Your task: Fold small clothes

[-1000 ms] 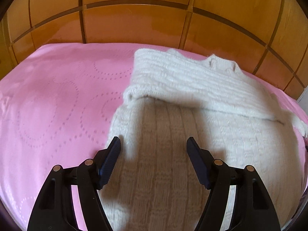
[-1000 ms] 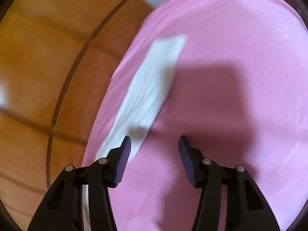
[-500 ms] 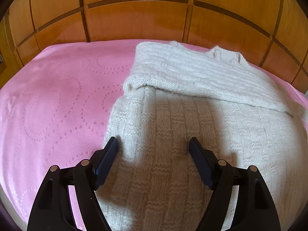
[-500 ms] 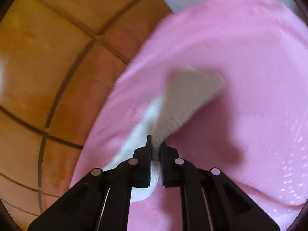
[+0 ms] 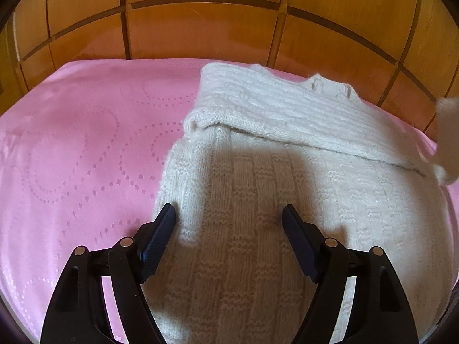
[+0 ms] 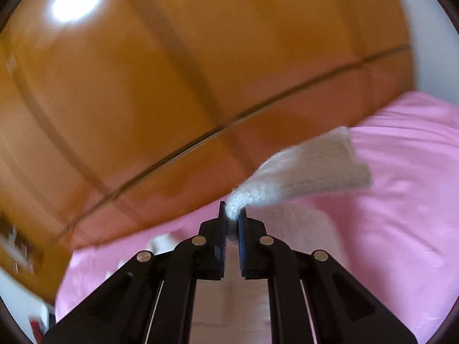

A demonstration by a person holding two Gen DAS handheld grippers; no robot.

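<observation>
A cream knitted sweater point(image 5: 287, 177) lies flat on the pink bedspread point(image 5: 74, 149), with its left sleeve folded across the chest. My left gripper point(image 5: 229, 223) is open and empty, low over the sweater's body near its left edge. My right gripper point(image 6: 232, 218) is shut on the sweater's right sleeve point(image 6: 309, 169) and holds it lifted above the bed. The raised sleeve also shows at the right edge of the left wrist view point(image 5: 447, 132).
A glossy wooden panelled headboard point(image 5: 206, 25) stands behind the bed and fills much of the right wrist view point(image 6: 172, 91). A white wall point(image 6: 430, 43) shows at the right. Bare pink bedspread point(image 6: 401, 229) lies to the right of the sweater.
My right gripper closed on the sleeve and has lifted it off the bed, swinging up toward the headboard. My left gripper has stayed open over the sweater's body.
</observation>
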